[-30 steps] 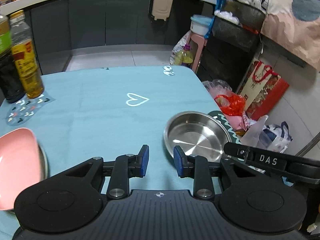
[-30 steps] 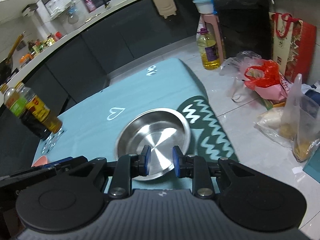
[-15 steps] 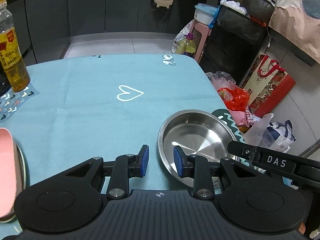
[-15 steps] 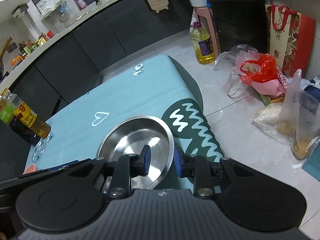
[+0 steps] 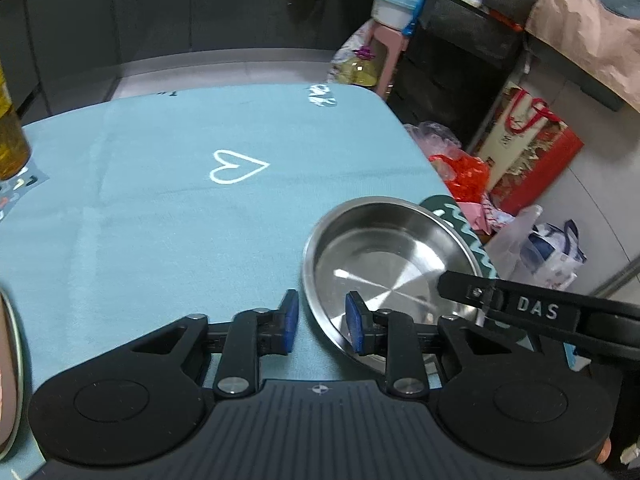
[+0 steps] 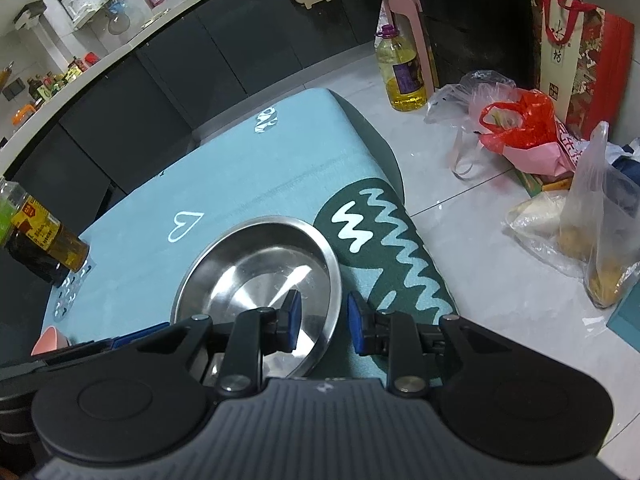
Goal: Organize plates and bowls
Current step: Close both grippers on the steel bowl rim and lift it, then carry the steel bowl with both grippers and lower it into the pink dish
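Observation:
A round steel plate [image 5: 390, 272] lies near the right edge of the blue tablecloth [image 5: 180, 220]. My left gripper [image 5: 322, 326] straddles its near left rim. The blue pads stand a little apart and are closing, and neither presses on the metal. My right gripper [image 6: 324, 318] straddles the right rim of the same plate [image 6: 256, 264]. It is closing too, with a gap still on both sides of the rim. A pink dish [image 5: 6, 380] shows at the left edge, and again as a pink dish [image 6: 50, 340] in the right wrist view.
Oil bottles [image 6: 48, 236] stand at the table's far left corner. The table edge with a dark green zigzag pattern [image 6: 384, 248] runs just right of the plate. Plastic bags [image 6: 520, 128], a red gift bag [image 6: 580, 48] and an oil jug [image 6: 402, 68] sit on the floor.
Both grippers have moved forward and down to the steel plate, whose rim now sits between each pair of fingers. The pink dish has slid almost out of the left wrist view.

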Demonstrator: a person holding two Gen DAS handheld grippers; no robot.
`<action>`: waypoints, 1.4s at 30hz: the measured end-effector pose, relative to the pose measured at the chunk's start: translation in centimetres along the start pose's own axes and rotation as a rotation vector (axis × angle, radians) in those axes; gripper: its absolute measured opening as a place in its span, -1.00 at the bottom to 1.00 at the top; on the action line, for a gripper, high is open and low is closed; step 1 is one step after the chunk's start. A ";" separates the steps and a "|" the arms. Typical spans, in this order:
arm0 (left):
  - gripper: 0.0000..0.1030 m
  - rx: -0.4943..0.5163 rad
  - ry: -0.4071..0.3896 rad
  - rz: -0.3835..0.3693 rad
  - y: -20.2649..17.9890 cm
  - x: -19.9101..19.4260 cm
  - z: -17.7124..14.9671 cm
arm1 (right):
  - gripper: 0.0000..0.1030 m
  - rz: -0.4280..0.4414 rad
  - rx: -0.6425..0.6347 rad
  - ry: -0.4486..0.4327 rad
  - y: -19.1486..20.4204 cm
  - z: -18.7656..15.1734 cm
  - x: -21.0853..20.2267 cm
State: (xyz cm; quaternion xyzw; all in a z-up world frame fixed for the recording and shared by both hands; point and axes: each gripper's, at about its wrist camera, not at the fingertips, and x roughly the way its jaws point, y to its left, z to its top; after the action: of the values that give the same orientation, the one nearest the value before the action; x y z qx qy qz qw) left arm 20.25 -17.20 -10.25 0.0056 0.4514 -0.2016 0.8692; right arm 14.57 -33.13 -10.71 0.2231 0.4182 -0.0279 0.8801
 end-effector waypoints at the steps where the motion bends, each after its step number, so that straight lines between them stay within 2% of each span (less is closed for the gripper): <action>1: -0.67 0.009 -0.004 0.007 -0.1 -0.1 -0.1 | -0.60 0.001 -0.007 0.001 0.1 0.0 0.0; 5: -0.70 0.035 -0.033 0.007 -0.2 -0.8 -0.3 | -0.61 -0.015 -0.019 -0.011 0.6 -0.4 -0.5; 20: -0.69 0.000 -0.086 0.001 1.6 -4.4 -1.1 | -0.61 0.009 -0.060 -0.051 3.4 -1.3 -2.6; 32: -0.69 -0.045 -0.166 0.009 5.3 -8.3 -2.2 | -0.60 0.026 -0.133 -0.066 7.5 -2.2 -3.2; 42: -0.68 -0.116 -0.203 0.044 9.7 -11.5 -3.6 | -0.60 0.051 -0.223 -0.063 12.6 -3.3 -3.2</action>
State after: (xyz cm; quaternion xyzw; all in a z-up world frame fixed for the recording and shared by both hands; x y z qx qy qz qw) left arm 15.04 -3.60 -5.00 -0.0553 0.3717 -0.1558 0.9135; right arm 13.08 -20.89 -5.42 0.1333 0.3851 0.0343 0.9126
